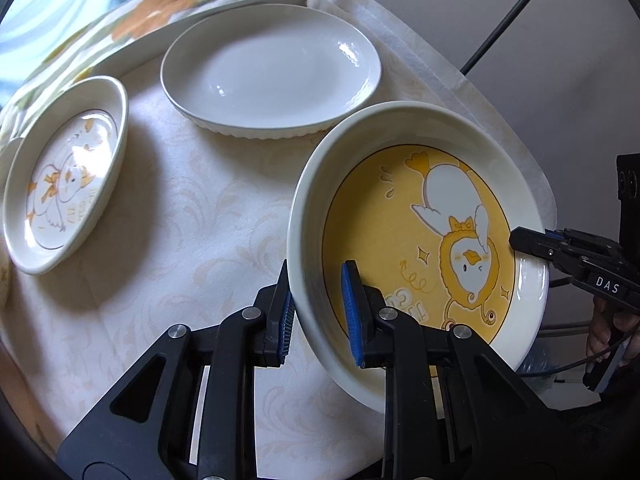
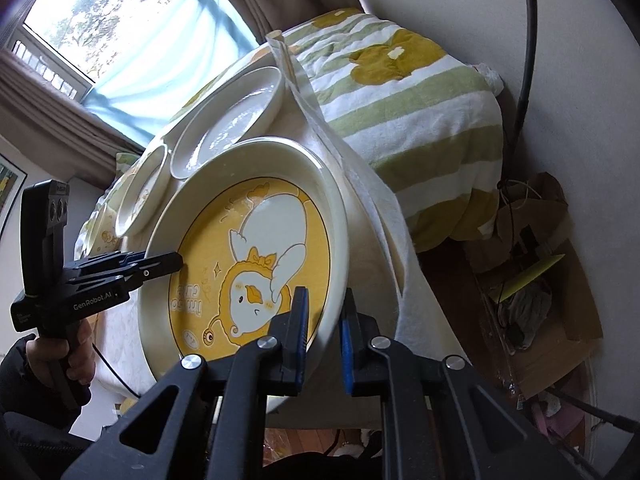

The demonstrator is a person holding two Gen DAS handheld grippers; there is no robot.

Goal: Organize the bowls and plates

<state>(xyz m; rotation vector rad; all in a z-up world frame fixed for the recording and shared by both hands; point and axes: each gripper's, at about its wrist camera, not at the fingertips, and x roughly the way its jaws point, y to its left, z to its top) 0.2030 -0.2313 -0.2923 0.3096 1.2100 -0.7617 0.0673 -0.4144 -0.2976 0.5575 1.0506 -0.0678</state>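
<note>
Here, a cream tablecloth covers the table, and the yellow plate with its cartoon duck sits at the cloth's near edge. Beyond the yellow plate lies a plain white oval dish, and off to its left a smaller duck plate. The left gripper is clenched on the yellow plate's near rim; the right gripper grasps the rim on the opposite side.
</note>
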